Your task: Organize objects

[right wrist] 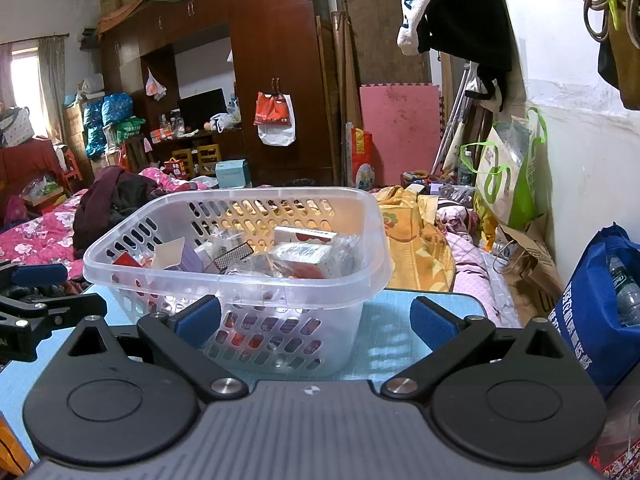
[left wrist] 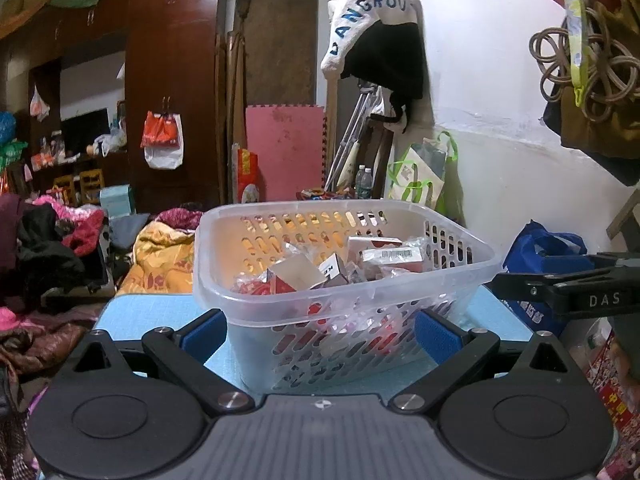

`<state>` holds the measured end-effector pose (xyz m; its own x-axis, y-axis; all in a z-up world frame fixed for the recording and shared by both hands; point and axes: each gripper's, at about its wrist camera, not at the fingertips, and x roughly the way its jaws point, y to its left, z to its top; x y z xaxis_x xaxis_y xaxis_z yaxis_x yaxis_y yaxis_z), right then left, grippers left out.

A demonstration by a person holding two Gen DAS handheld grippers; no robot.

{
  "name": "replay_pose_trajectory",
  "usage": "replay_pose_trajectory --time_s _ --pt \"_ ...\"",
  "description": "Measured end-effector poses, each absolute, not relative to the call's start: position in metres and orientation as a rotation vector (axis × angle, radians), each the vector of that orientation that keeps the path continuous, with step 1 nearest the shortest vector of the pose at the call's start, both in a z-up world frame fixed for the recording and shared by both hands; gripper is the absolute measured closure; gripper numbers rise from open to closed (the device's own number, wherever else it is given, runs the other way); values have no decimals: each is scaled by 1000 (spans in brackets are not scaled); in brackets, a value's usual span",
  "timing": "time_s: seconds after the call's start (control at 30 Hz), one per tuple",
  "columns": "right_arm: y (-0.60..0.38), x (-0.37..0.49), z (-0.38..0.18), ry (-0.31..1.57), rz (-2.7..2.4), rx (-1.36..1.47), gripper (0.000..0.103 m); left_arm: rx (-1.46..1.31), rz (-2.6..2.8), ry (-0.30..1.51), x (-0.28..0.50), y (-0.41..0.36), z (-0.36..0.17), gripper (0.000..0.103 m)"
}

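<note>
A clear plastic basket [left wrist: 216,280] with slotted walls stands on a light blue table [left wrist: 136,312]. It holds several small boxes [left wrist: 390,256] and wrapped packets. My left gripper [left wrist: 320,334] is open and empty, its blue pads on either side of the basket's near wall. In the right wrist view the same basket [right wrist: 372,264] sits left of centre with boxes [right wrist: 304,236] inside. My right gripper [right wrist: 316,320] is open and empty, its left pad in front of the basket and its right pad over bare table [right wrist: 388,344]. Each gripper shows at the edge of the other's view.
A blue bag [right wrist: 592,320] with a bottle stands to the right of the table, also in the left wrist view [left wrist: 540,248]. A bed with yellow and pink quilts [right wrist: 420,240] lies behind. Wardrobes [left wrist: 172,80] and hanging clothes [left wrist: 380,40] line the walls.
</note>
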<state>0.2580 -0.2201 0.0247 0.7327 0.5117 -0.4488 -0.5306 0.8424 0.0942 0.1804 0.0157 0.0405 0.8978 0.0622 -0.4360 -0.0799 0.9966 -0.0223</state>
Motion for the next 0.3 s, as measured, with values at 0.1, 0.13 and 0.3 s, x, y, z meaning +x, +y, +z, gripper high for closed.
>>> replay_pose_trajectory --time_s 0.1,0.13,0.3 --pt "-220 258 24 481 574 -41 0 -20 79 441 180 12 42 2" --pt "-220 258 24 481 574 -42 0 -17 77 441 179 11 42 2" --pt "-222 258 25 476 578 -35 0 -31 74 434 179 10 45 2"
